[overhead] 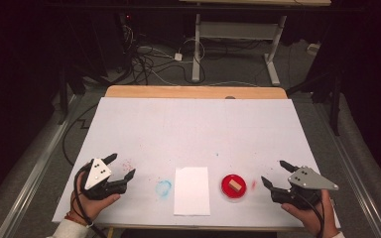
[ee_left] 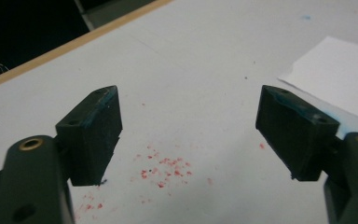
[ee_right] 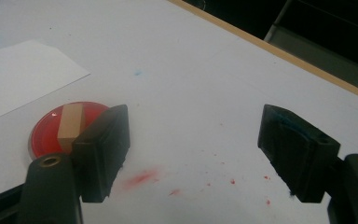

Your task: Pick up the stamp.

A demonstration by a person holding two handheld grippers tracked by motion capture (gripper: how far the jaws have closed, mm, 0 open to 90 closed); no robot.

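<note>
Starting at the left, we hold the left gripper (overhead: 120, 167) low over the table (overhead: 193, 124), its jaws spread wide and empty above a scatter of red specks (ee_left: 168, 168). Next comes a faint blue smudge (overhead: 163, 188), then the paper (overhead: 192, 190) lying flat, then the red dish (overhead: 233, 186) with a small wooden block (overhead: 235, 185) resting in it, apart from both grippers. At the far right our right gripper (overhead: 275, 172) also stands spread and empty, just beside a red smear (overhead: 253, 185). The likely job is stamping, so the block probably goes from dish to paper. What could go wrong: the block is small and likely wet with paint (slippery, we judge), so a pinch off its centre may tip it or drag the light dish along; a drip on the way would add to the stains already there. The high view gives the whole row and both hands; the right gripper view shows the block lying lengthwise across the dish, partly behind one jaw, while the left gripper view brings out the specks and the paper's corner (ee_left: 335, 74).
</note>
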